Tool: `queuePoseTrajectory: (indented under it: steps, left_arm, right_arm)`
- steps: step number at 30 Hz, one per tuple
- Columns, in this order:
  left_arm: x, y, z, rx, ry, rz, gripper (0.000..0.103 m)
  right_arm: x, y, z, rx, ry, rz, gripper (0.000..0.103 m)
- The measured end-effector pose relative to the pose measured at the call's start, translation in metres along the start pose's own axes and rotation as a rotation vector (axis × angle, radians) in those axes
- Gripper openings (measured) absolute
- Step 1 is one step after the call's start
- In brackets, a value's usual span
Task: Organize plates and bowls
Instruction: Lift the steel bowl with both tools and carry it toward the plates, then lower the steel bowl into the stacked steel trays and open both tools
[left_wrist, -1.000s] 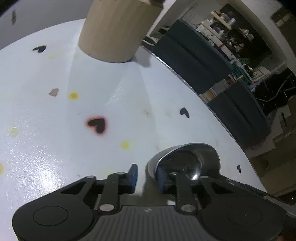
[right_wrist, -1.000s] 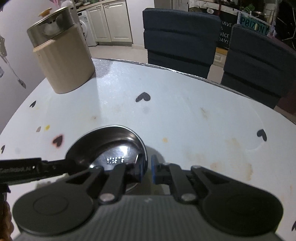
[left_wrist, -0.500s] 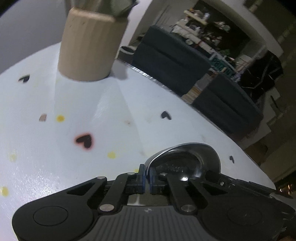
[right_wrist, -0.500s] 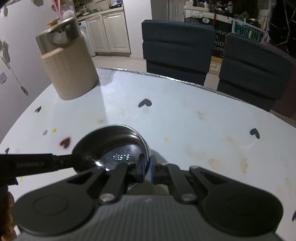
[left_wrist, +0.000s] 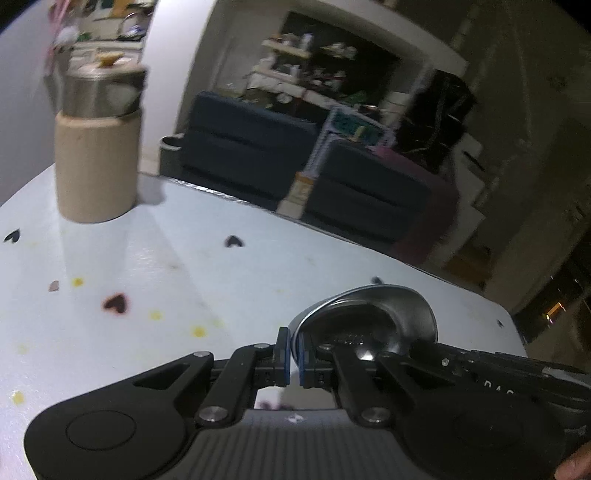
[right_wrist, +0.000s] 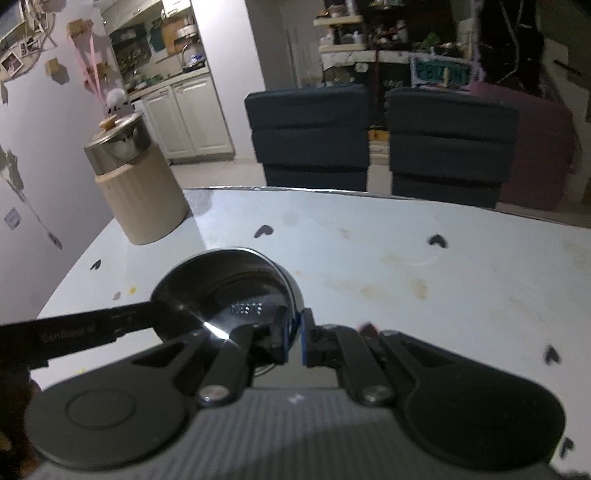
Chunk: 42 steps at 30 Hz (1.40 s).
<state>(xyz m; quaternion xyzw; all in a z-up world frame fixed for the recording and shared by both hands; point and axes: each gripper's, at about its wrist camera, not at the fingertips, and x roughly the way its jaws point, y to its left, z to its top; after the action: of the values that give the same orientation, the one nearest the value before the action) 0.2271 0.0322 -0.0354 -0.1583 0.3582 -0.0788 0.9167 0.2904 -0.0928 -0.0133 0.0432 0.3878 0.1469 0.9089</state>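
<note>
A shiny steel bowl (left_wrist: 369, 317) (right_wrist: 221, 291) hangs a little above the white table (right_wrist: 406, 266), carried between both grippers. My left gripper (left_wrist: 294, 354) is shut on the bowl's rim, with the thin metal edge pinched between its blue pads. On the opposite side of the rim my right gripper (right_wrist: 294, 343) is shut in the same way. In the right wrist view, one long black finger (right_wrist: 92, 328) of the left gripper reaches in from the left to the bowl's far rim. The bowl looks empty, and its underside is hidden.
A beige ribbed canister (left_wrist: 96, 170) (right_wrist: 144, 192) with a steel pot and lid on top stands at the table's far left. Two dark padded chairs (right_wrist: 310, 136) (right_wrist: 447, 147) stand behind the table's far edge. Small heart stickers dot the tabletop.
The left gripper's jaws closed onto the bowl's rim. Both grippers then rose with the bowl, and both views tilted up so more of the room shows.
</note>
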Motion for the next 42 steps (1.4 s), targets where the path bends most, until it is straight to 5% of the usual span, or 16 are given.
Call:
queuePoseTrajectory:
  steps: [16, 27, 42]
  left_arm:
    - [-0.019, -0.095, -0.055, 0.172, 0.026, -0.140, 0.005]
    - [0.008, -0.151, -0.087, 0.273, 0.099, -0.189, 0.005]
    - [0.048, -0.201, -0.122, 0.389, 0.191, -0.187, 0.005]
  right_arm:
    - [-0.106, -0.071, -0.078, 0.118, -0.069, -0.082, 0.008]
    - [-0.138, -0.119, -0.121, 0.209, -0.071, -0.148, 0.007]
    - [-0.139, -0.162, -0.159, 0.311, 0.041, -0.193, 0.008]
